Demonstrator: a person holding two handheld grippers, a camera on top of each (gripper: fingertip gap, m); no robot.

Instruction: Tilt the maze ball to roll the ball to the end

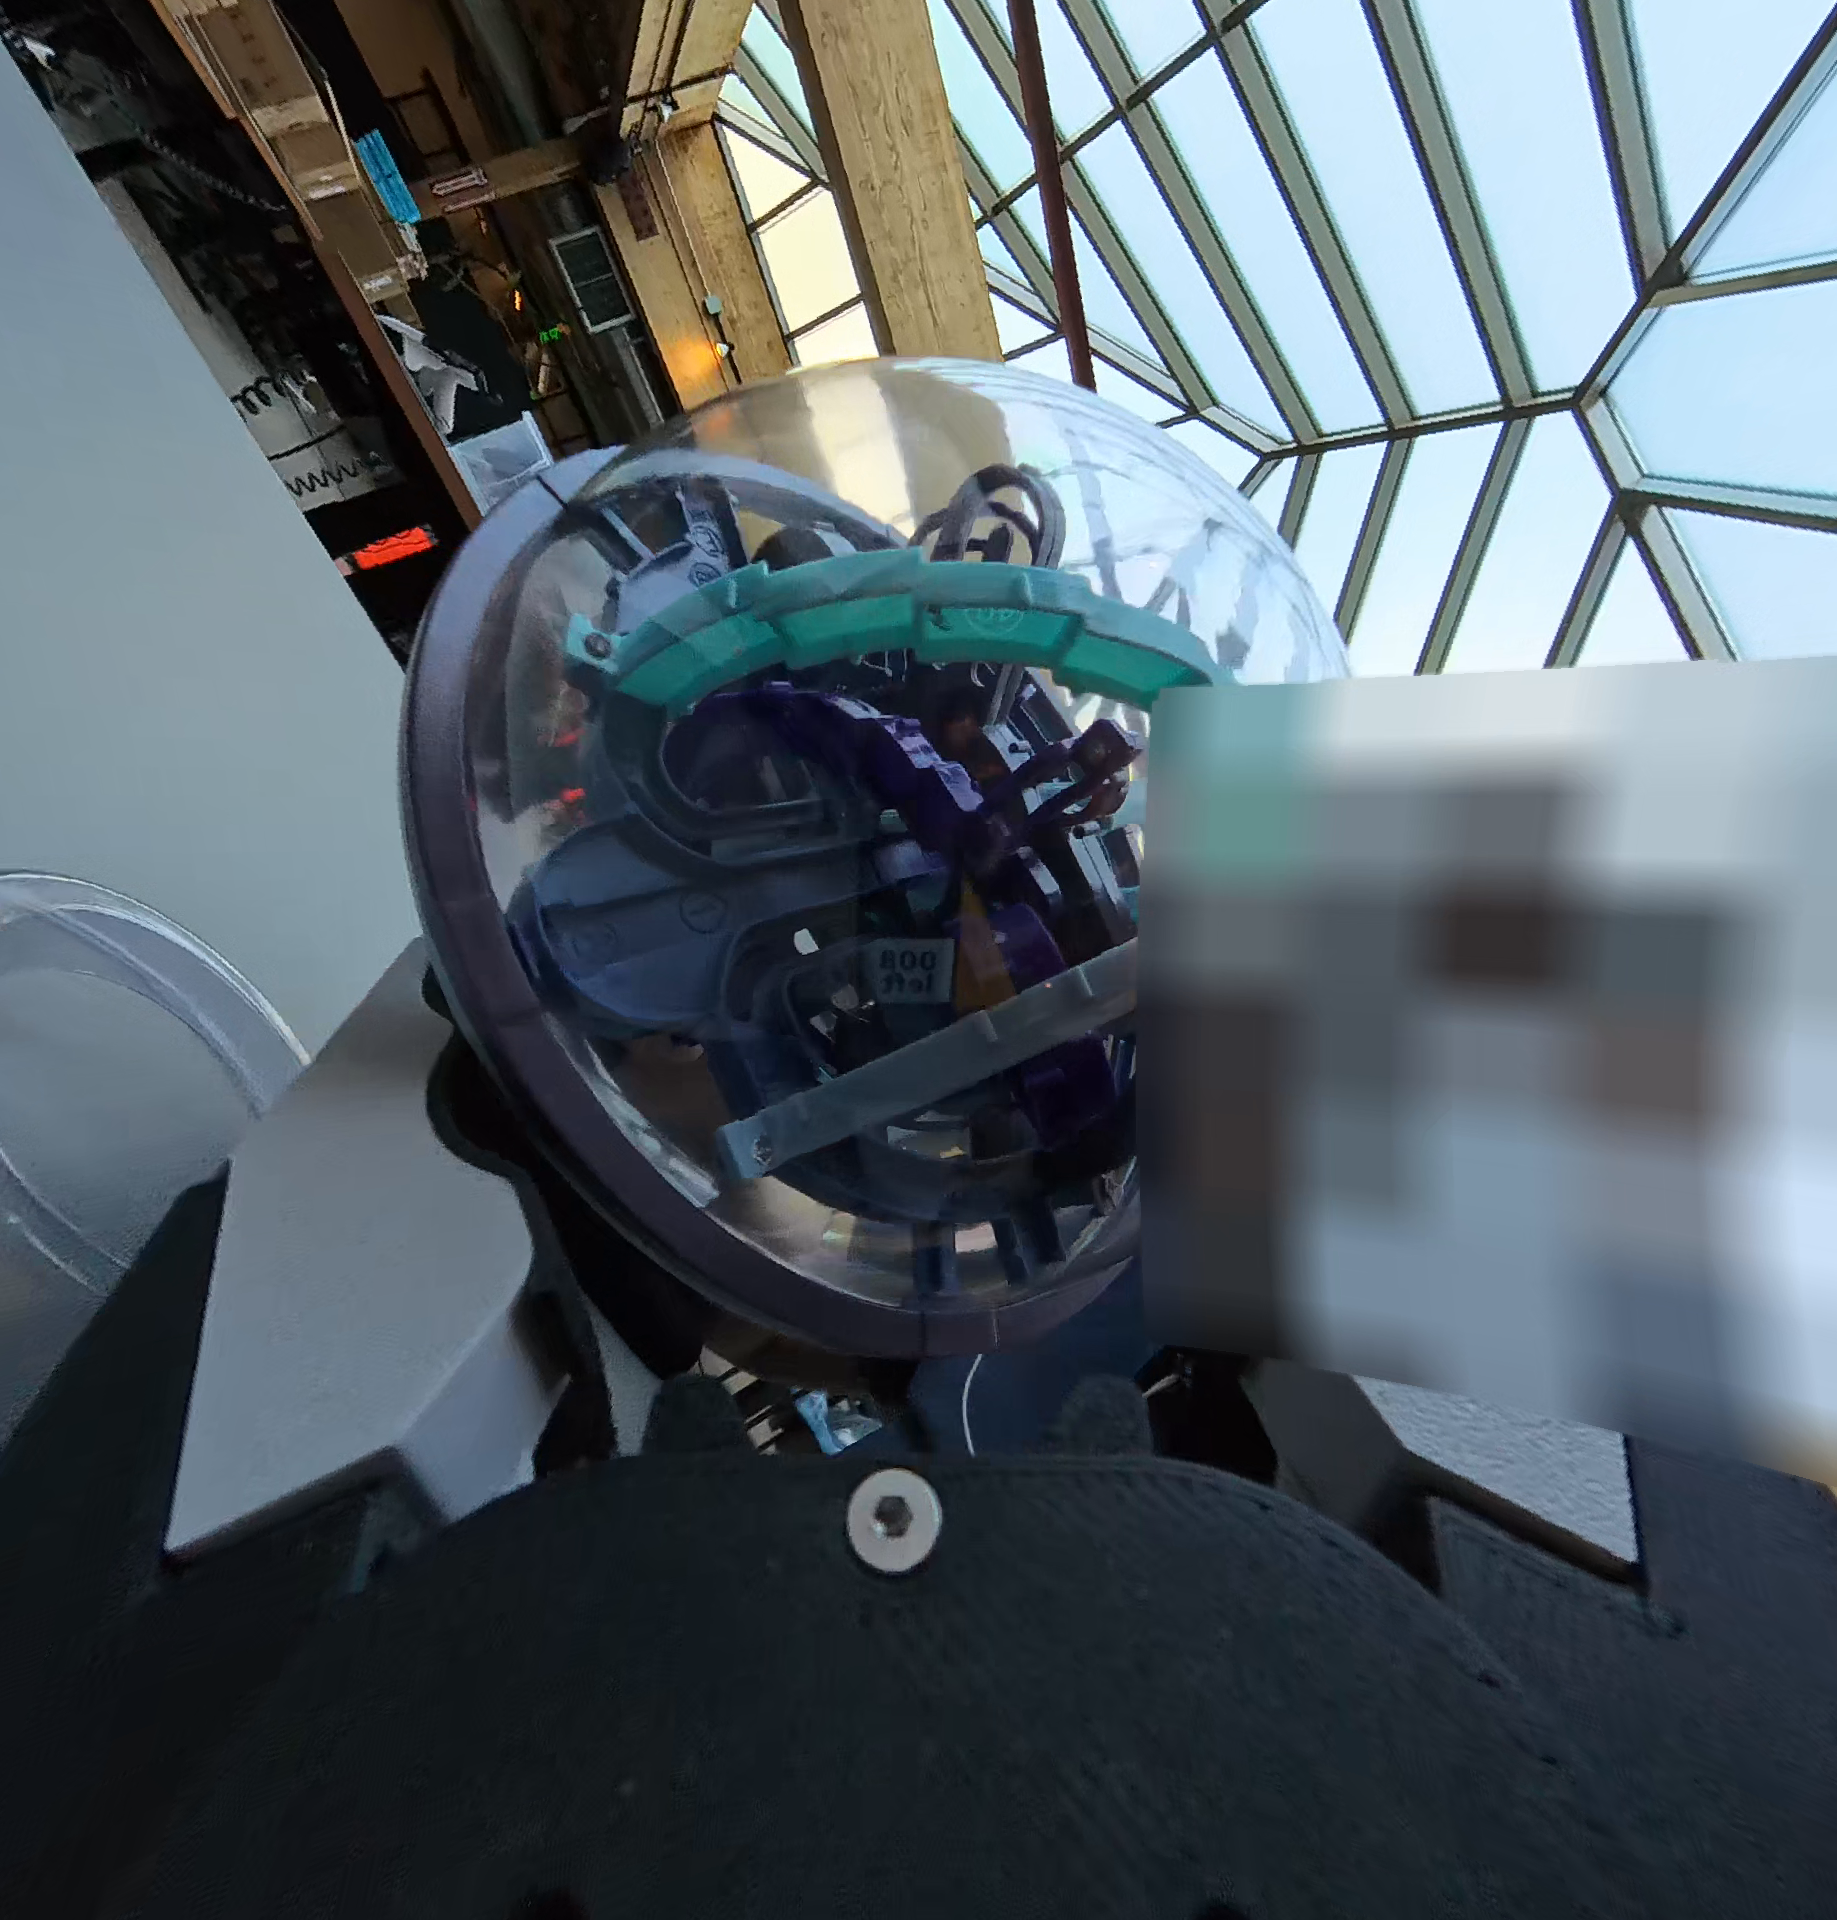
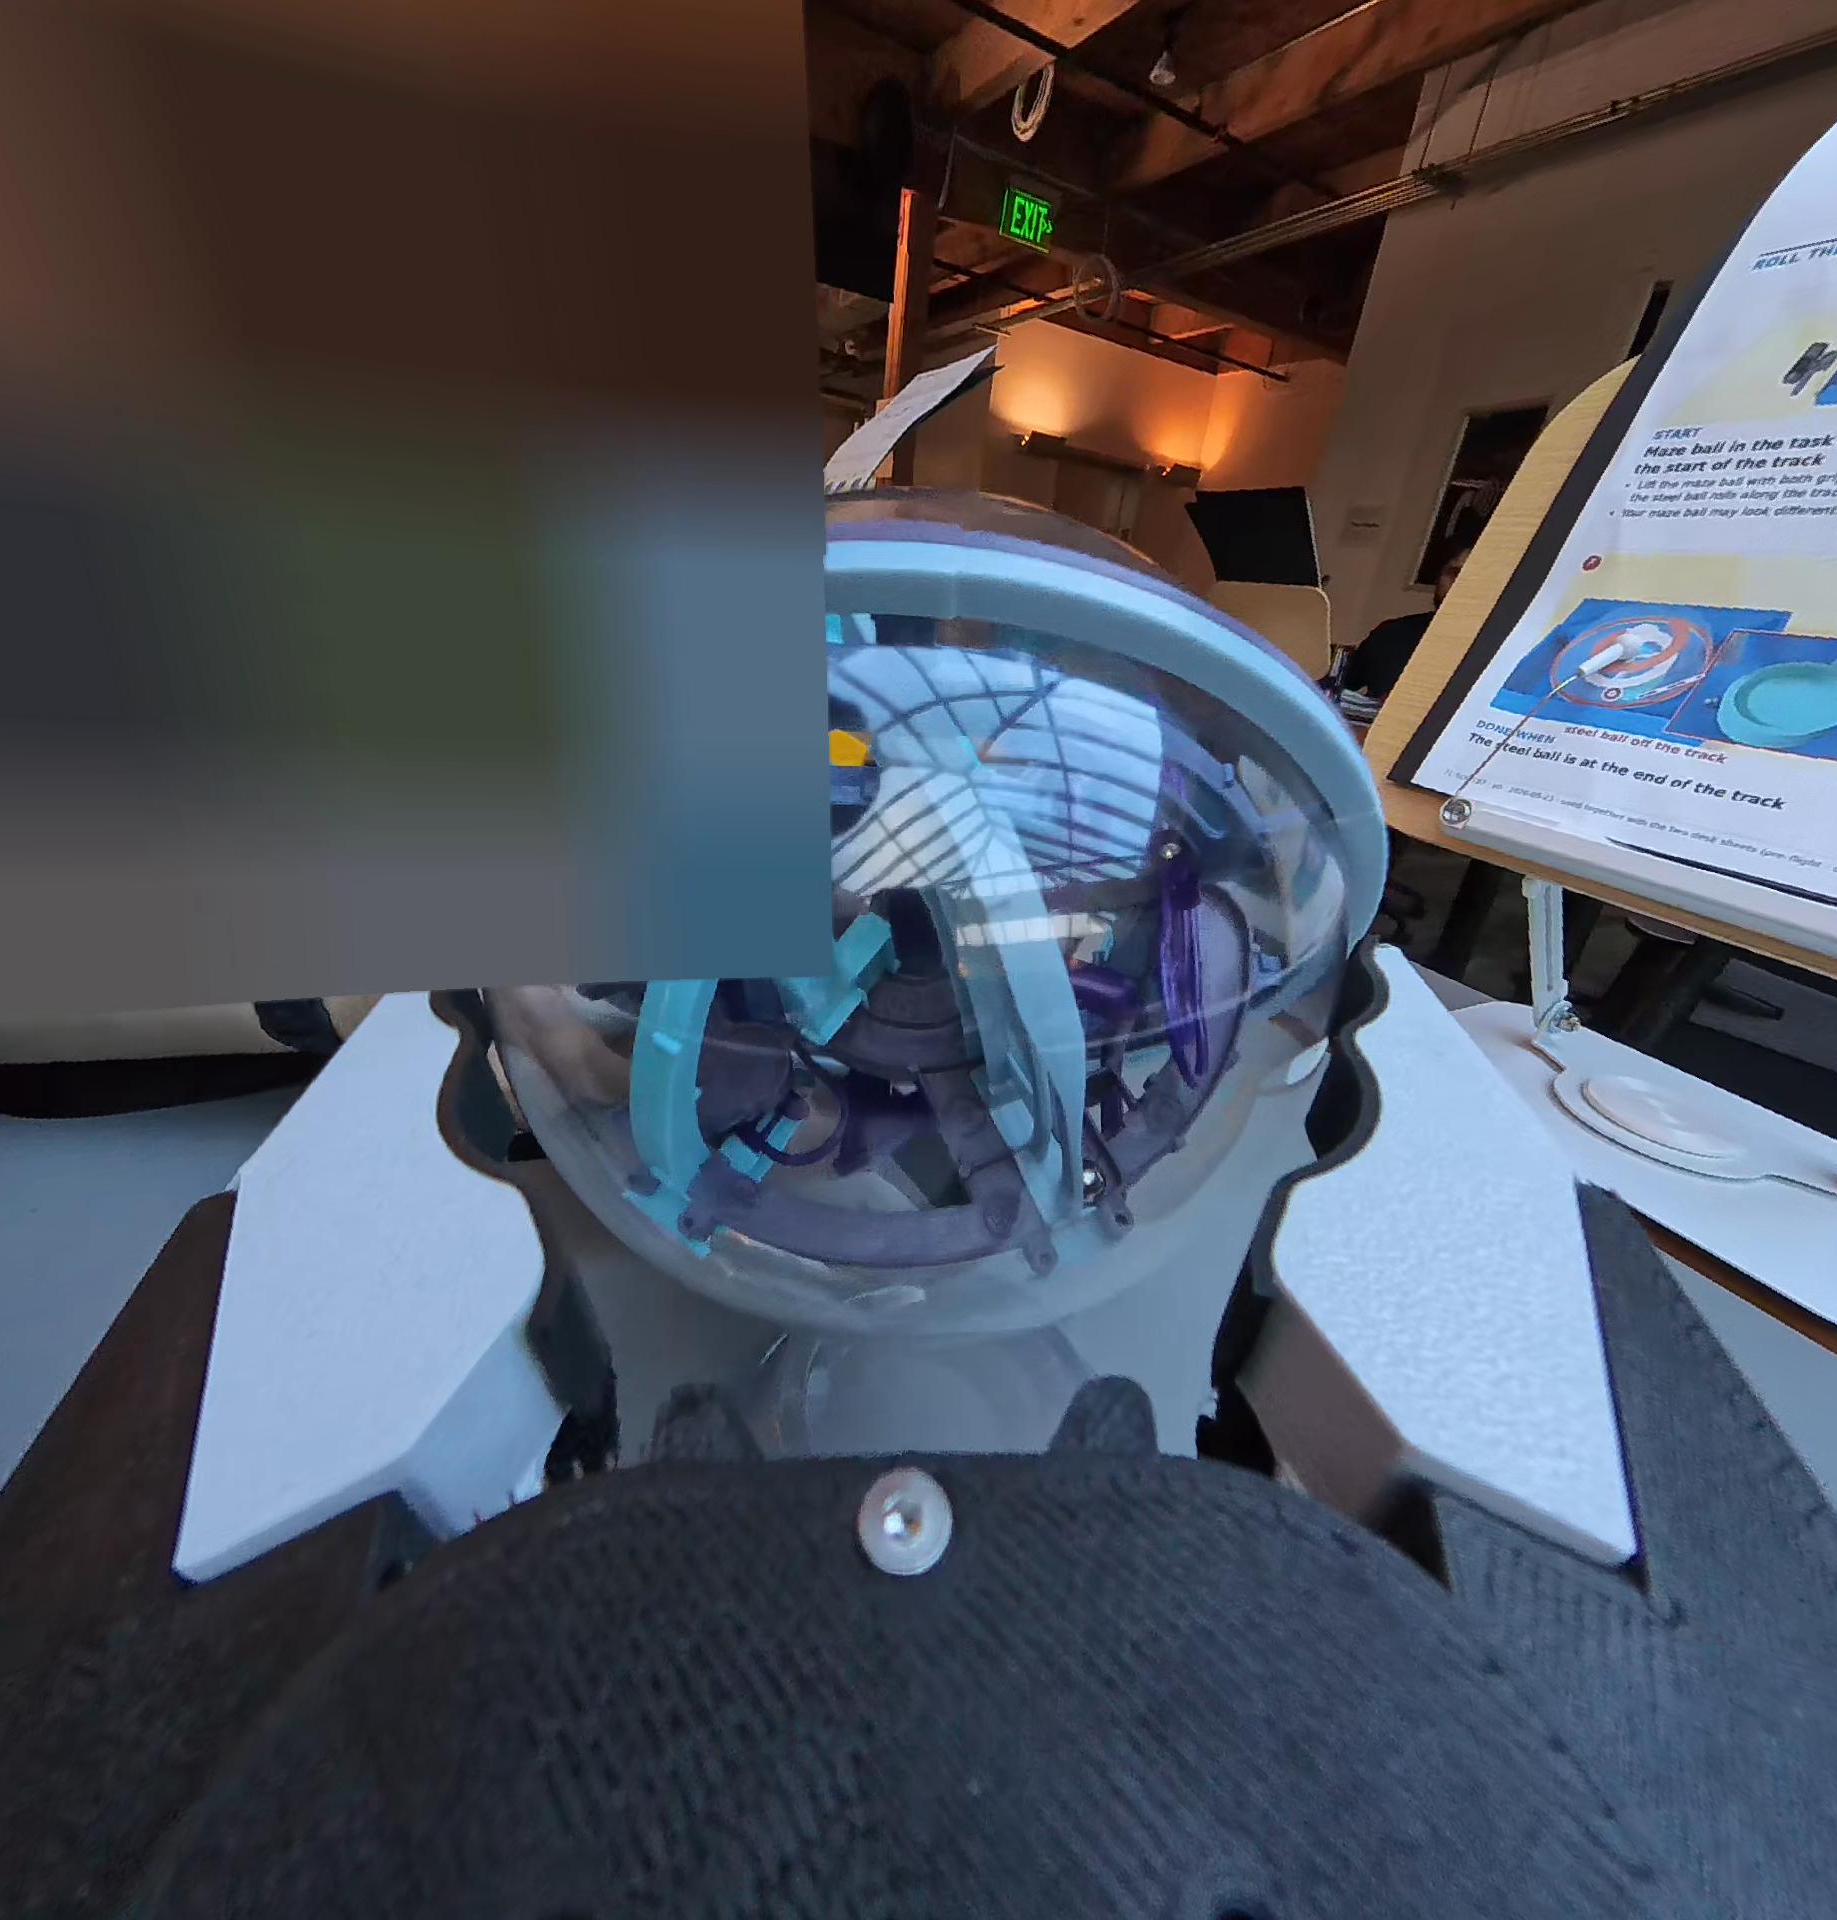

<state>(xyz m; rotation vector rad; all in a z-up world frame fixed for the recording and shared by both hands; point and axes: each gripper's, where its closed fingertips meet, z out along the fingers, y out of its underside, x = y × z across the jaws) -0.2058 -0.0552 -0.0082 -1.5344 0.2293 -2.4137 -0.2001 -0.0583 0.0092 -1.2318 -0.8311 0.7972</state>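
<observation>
Both tongs, left [image 1: 789, 1195] and right [image 2: 909, 1122], clamp the clear plastic maze ball [image 2: 1018, 977] mid-frame; its small steel ball [image 2: 1093, 1177] sits low right.

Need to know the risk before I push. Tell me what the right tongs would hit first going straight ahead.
The maze ball itself: it already sits between the right tongs, its clear shell filling the gap, so there is no free way forward. Whether the fingers press it firmly is hard to judge.
</observation>
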